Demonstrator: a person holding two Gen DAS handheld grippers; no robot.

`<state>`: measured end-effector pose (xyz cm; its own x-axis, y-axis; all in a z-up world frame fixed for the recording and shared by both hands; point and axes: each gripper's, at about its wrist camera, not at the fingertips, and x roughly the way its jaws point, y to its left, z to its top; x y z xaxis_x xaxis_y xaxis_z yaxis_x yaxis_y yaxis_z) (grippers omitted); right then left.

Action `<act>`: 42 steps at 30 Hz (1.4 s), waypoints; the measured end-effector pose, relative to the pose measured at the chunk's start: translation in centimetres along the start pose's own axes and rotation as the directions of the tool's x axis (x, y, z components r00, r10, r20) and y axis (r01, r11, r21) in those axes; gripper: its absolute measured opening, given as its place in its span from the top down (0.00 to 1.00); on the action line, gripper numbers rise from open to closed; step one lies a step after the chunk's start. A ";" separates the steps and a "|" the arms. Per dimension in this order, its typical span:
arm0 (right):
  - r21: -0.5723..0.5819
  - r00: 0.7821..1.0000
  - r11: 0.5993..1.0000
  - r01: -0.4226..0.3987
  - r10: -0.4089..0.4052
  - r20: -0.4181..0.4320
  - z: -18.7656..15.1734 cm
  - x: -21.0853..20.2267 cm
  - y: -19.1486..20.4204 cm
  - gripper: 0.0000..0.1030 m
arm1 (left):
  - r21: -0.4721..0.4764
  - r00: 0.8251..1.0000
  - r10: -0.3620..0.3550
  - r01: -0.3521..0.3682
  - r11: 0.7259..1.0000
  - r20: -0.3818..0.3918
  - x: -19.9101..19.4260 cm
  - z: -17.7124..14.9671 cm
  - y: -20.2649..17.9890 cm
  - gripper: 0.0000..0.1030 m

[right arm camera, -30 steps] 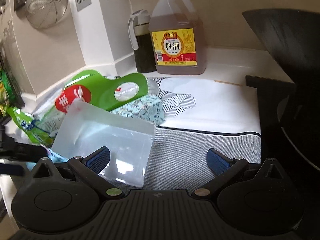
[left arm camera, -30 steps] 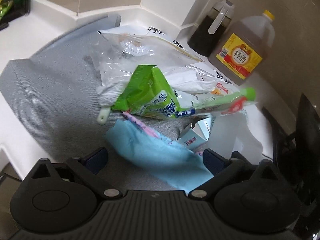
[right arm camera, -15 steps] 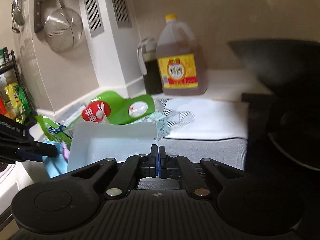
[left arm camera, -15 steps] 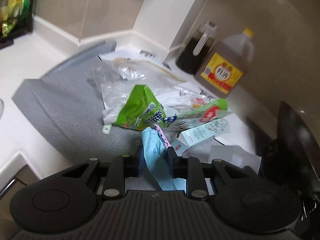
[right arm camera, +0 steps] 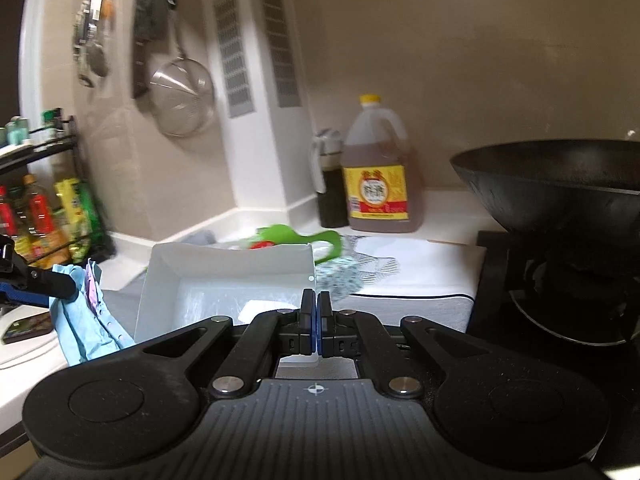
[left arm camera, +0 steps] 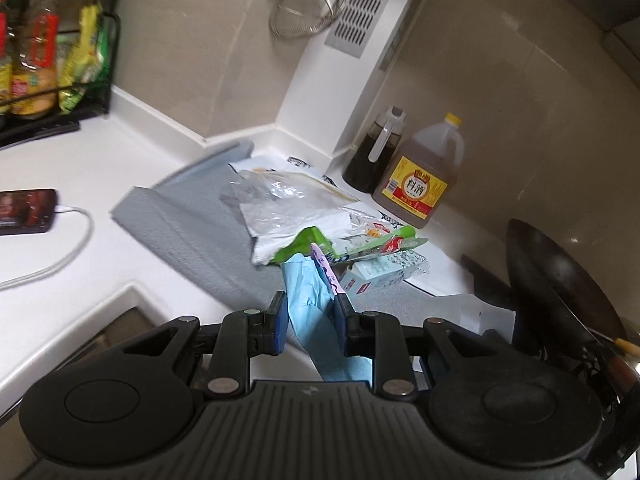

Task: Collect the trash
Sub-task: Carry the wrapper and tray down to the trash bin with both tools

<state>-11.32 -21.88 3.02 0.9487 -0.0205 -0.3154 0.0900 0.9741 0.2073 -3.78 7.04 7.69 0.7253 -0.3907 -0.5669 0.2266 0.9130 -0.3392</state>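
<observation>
My left gripper (left arm camera: 311, 307) is shut on a crumpled light-blue wrapper (left arm camera: 316, 308) with a pink strip (left arm camera: 325, 272), lifted above the counter. The same blue wrapper (right arm camera: 80, 320) hangs at the left of the right wrist view. My right gripper (right arm camera: 316, 312) is shut on the edge of a clear plastic tray (right arm camera: 224, 280), held up off the grey mat (right arm camera: 400, 308). More trash lies on the grey mat (left arm camera: 192, 232): a green packet (left arm camera: 308, 242), clear plastic bags (left arm camera: 288, 200) and a small patterned carton (left arm camera: 380, 276). The green packet (right arm camera: 304, 240) shows behind the tray.
A cooking-wine jug (left arm camera: 424, 176) and a dark sauce bottle (left arm camera: 374, 156) stand by the wall. A black wok (right arm camera: 560, 188) sits on the stove at right. A phone (left arm camera: 24, 212) with a cable lies on the white counter, and a rack of bottles (left arm camera: 44, 56) stands far left.
Both grippers went from open to shut, the left on the blue wrapper, the right on the clear tray's edge. Both then rose and pulled back from the trash pile with their items.
</observation>
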 end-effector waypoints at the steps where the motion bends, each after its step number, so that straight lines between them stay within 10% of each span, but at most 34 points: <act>1: -0.004 1.000 1.000 -0.015 0.015 0.004 0.0 -0.8 0.5 1.00 | 0.002 1.000 0.007 -0.007 1.000 0.005 -0.9 -0.4 0.3 0.74; 17: -0.136 0.963 0.962 -0.238 0.215 -0.161 -5.8 -7.6 9.7 1.00 | -0.039 0.995 0.100 -0.101 0.994 -0.013 -10.6 -10.9 8.0 0.74; 42: -0.210 0.887 0.942 -0.262 0.150 -0.436 -14.9 -3.9 13.9 1.00 | -0.111 0.958 0.235 -0.255 0.961 -0.165 -7.8 -18.1 16.0 0.74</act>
<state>-18.32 -4.91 -6.64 0.7230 0.2259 -0.6529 -0.2278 0.9701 0.0835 -17.57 22.60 -6.86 0.6409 -0.1788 -0.7465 -0.0392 0.9636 -0.2645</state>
